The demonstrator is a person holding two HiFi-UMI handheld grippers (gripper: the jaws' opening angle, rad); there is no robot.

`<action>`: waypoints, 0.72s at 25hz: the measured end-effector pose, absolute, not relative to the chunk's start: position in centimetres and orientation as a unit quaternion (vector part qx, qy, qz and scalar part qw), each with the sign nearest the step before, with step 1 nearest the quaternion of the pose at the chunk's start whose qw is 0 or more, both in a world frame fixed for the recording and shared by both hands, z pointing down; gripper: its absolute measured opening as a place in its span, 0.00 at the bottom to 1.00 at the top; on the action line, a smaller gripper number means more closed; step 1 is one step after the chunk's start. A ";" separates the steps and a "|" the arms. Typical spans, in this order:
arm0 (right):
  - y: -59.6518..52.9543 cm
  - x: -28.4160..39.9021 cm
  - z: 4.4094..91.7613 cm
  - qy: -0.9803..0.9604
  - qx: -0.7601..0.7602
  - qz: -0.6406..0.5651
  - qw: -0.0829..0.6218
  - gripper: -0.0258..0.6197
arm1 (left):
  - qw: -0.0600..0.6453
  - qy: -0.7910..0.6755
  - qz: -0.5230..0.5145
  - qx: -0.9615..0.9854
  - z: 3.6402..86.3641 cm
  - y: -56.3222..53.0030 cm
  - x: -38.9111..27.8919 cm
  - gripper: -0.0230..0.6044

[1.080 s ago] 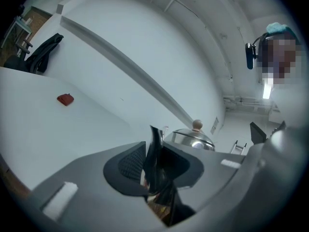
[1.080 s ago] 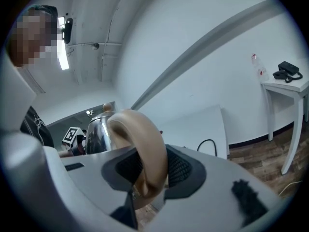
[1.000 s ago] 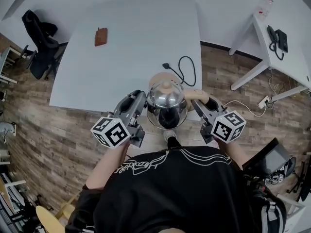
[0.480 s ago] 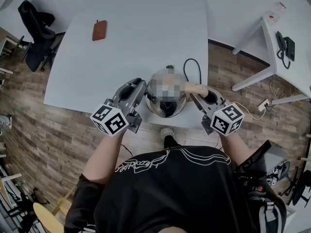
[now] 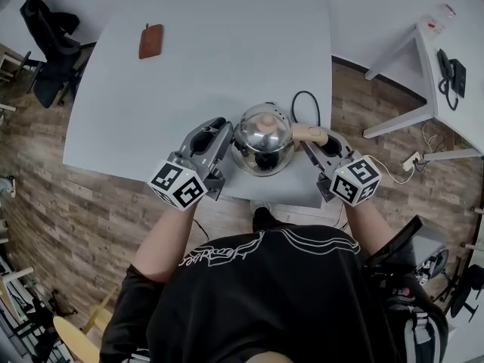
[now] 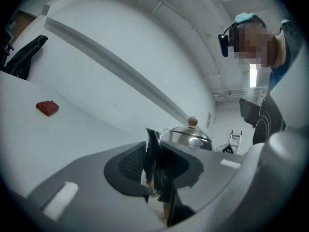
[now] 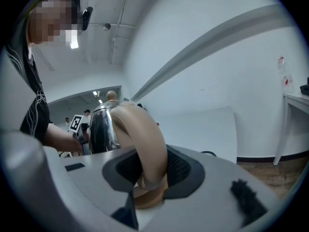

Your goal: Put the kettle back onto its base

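A shiny steel kettle (image 5: 262, 138) with a knobbed lid sits between both grippers, over the near edge of the white table (image 5: 189, 74). My left gripper (image 5: 227, 138) is shut on the dark spout (image 6: 153, 153), its jaws closing on it; the lid (image 6: 190, 137) shows just past them. My right gripper (image 5: 314, 144) is shut on the curved beige handle (image 7: 147, 149), its jaws closing too, with the kettle body (image 7: 99, 127) beyond. The base is hidden under the kettle; only its black cord (image 5: 302, 100) shows behind.
A small brown pouch (image 5: 150, 41) lies at the table's far left. A chair with a dark jacket (image 5: 41, 36) stands off the left corner. To the right is a side table with a phone (image 5: 446, 59), and a power strip (image 5: 412, 159) lies on the wooden floor.
Both grippers carried the kettle away from the person, further over the table and lower. The beige base seen behind the kettle earlier is now covered by it.
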State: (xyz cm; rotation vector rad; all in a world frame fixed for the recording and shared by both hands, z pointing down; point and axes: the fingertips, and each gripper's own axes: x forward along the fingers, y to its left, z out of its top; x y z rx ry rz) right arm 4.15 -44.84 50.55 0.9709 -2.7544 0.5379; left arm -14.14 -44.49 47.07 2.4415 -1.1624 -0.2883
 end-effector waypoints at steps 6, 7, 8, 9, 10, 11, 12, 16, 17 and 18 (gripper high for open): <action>-45.9 4.6 51.2 -0.921 0.335 0.181 0.081 0.21 | 0.209 -0.419 -0.116 0.876 48.1 -44.9 -13.8 0.17; -46.0 4.6 51.2 -0.921 0.337 0.180 0.080 0.21 | 0.210 -0.419 -0.119 0.876 48.2 -44.9 -13.8 0.17; -46.1 4.6 51.2 -0.920 0.338 0.179 0.080 0.21 | 0.212 -0.418 -0.121 0.875 48.3 -44.9 -13.9 0.17; -46.2 4.6 51.3 -0.920 0.340 0.178 0.080 0.21 | 0.214 -0.418 -0.123 0.874 48.4 -44.9 -13.9 0.17; -46.2 4.6 51.3 -0.920 0.341 0.178 0.079 0.21 | 0.216 -0.418 -0.125 0.873 48.5 -44.8 -13.9 0.17; -46.2 4.6 51.3 -0.919 0.342 0.178 0.078 0.21 | 0.216 -0.419 -0.126 0.873 48.5 -44.7 -13.9 0.17; -46.3 4.6 51.4 -0.919 0.343 0.179 0.077 0.21 | 0.215 -0.420 -0.127 0.873 48.4 -44.7 -13.9 0.17; -46.2 4.6 51.5 -0.918 0.350 0.174 0.071 0.21 | 0.204 -0.422 -0.126 0.875 48.2 -44.7 -13.9 0.17; -46.1 4.7 51.6 -0.917 0.352 0.173 0.073 0.21 | 0.199 -0.421 -0.123 0.876 48.2 -44.5 -13.7 0.17; -46.0 4.8 51.8 -0.917 0.353 0.170 0.077 0.21 | 0.195 -0.421 -0.120 0.878 48.3 -44.4 -13.6 0.17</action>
